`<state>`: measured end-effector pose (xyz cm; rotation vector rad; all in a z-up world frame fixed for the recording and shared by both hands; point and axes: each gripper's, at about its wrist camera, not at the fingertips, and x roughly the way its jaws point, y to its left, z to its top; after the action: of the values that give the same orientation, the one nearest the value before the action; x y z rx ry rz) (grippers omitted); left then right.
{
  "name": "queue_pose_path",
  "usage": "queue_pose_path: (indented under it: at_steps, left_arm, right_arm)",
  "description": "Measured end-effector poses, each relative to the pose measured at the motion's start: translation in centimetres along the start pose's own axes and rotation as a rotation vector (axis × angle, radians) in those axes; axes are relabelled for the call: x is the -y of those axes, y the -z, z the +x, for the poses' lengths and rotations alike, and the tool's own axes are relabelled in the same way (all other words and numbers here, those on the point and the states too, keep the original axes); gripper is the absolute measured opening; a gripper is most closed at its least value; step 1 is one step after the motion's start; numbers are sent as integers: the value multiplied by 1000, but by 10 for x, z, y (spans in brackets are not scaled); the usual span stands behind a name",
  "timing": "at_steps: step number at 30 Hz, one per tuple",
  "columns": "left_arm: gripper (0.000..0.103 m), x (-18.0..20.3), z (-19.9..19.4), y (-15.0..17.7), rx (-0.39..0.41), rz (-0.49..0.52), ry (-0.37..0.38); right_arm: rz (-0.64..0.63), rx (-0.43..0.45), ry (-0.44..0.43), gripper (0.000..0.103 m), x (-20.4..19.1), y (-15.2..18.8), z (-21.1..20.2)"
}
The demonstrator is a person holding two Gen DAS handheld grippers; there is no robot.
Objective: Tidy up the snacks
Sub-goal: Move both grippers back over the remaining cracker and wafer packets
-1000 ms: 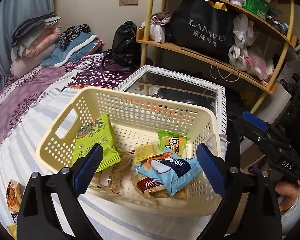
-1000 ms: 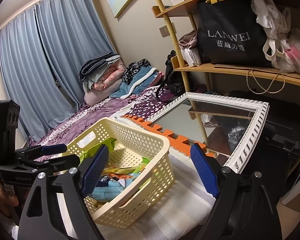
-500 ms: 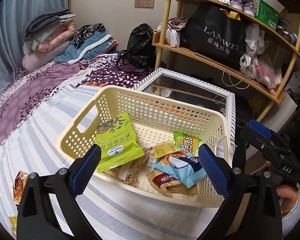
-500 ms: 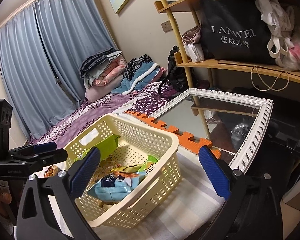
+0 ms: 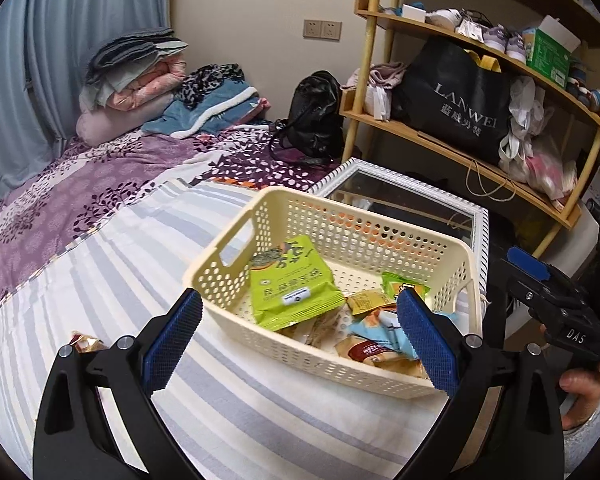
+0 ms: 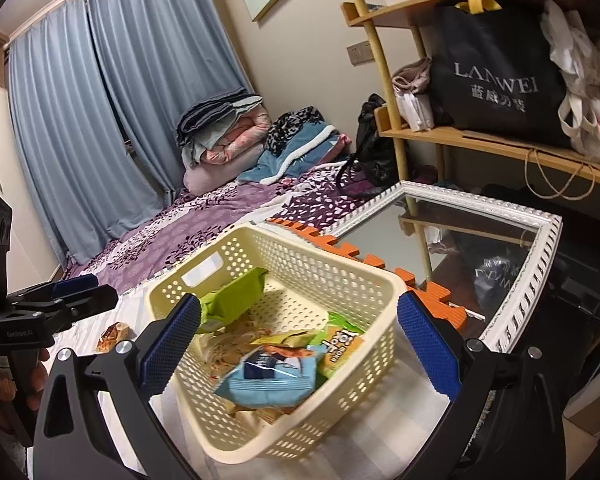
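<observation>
A cream perforated basket [image 5: 236,276] [image 6: 364,364] sits on the striped bedsheet and holds several snack packets, among them a green packet [image 5: 288,292] [image 6: 232,300] and a light blue packet [image 5: 384,332] [image 6: 272,380]. A loose orange-brown snack packet [image 5: 85,344] [image 6: 114,334] lies on the sheet left of the basket. My left gripper [image 5: 298,340] is open and empty, in front of the basket. My right gripper [image 6: 298,344] is open and empty, above the basket's near side. Each gripper also shows in the other's view: the right one [image 5: 556,308], the left one [image 6: 56,304].
A white-framed mirror [image 5: 404,200] [image 6: 476,248] lies just behind the basket, with orange foam mat edging [image 6: 380,268]. A wooden shelf with a black LANWEI bag [image 5: 460,112] stands at the right. Folded bedding [image 5: 140,76] and a black backpack [image 5: 316,116] lie at the far end of the bed.
Both grippers have pulled back and risen from the basket. The left view has swung left, so more bed and the loose packet show. Both jaws stay open.
</observation>
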<state>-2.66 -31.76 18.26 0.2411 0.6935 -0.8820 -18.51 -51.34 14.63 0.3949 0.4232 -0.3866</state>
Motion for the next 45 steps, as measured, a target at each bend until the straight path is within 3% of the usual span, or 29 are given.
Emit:
queue_pose_path:
  at_steps: [13,20,38,45]
  left_arm:
    - [100,-55,-42,23,51,-75,-117]
    - [100,-89,-54,47,31,-135,-169]
    - [100,-206,-73,126,-46,-406,-339]
    - [100,-229,-68,145,-88,-450,-371]
  right_arm:
    - [-85,-9,-56,98,-53,-1,-1]
    - [-135,-53,-105,98,-83,6,10]
    - [-253,-227,-236,98,-158,44,55]
    - [-276,-295,-264,98,-177,59,76]
